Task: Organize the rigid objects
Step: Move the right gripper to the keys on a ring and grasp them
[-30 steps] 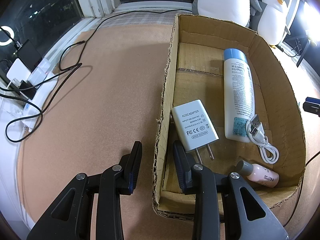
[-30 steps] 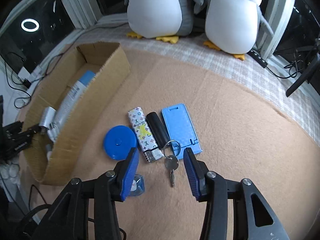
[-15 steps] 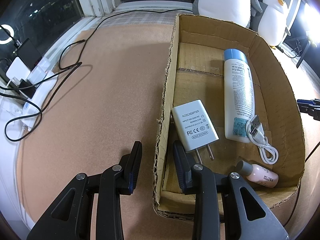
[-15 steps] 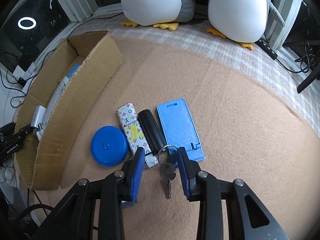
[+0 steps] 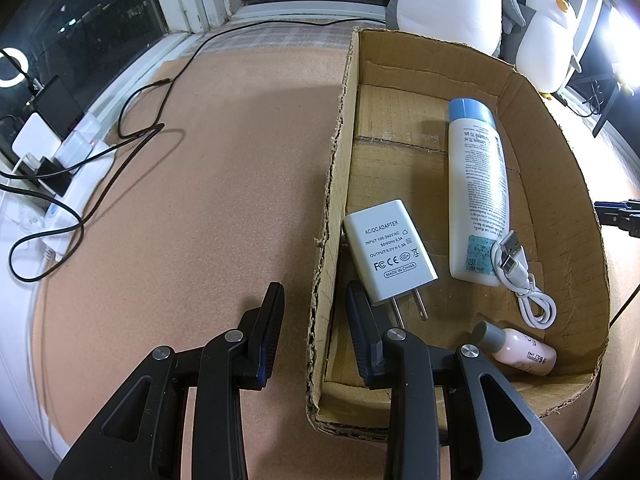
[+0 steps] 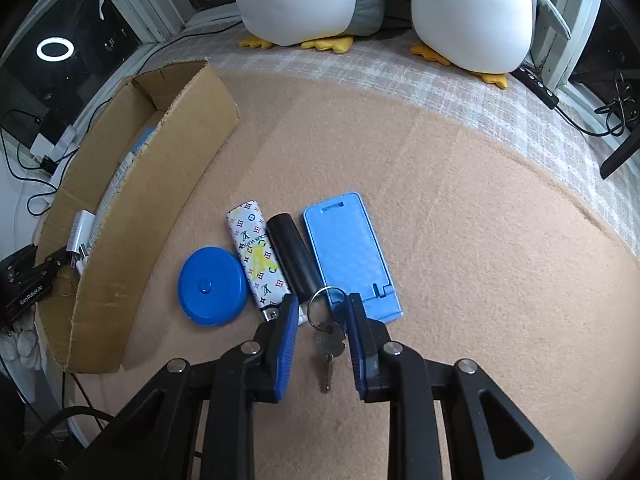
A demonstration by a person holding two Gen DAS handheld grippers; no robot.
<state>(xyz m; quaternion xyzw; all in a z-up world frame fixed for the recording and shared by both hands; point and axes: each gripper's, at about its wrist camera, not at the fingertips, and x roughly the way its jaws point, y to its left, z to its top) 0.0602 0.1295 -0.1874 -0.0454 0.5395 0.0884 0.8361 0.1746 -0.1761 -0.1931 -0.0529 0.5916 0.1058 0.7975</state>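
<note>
My right gripper (image 6: 322, 310) is open, its jaws on either side of a key on a metal ring (image 6: 326, 320) lying on the tan mat. Beyond it lie a blue phone stand (image 6: 348, 252), a black cylinder (image 6: 294, 260), a patterned lighter (image 6: 256, 256) and a round blue tape measure (image 6: 212, 286). My left gripper (image 5: 314, 312) is open and straddles the near left wall of the cardboard box (image 5: 332, 184). The box holds a white adapter (image 5: 386, 250), a white bottle (image 5: 476, 196), a white cable (image 5: 524, 280) and a small pink bottle (image 5: 516, 348).
The cardboard box (image 6: 132, 200) stands left of the loose items. Two plush penguins (image 6: 472, 12) sit at the back on a checked cloth. A power strip with black cables (image 5: 60, 184) lies on the far left of the mat.
My right gripper has moved forward and down over the key and narrowed its jaws around it. The left gripper has stayed in place.
</note>
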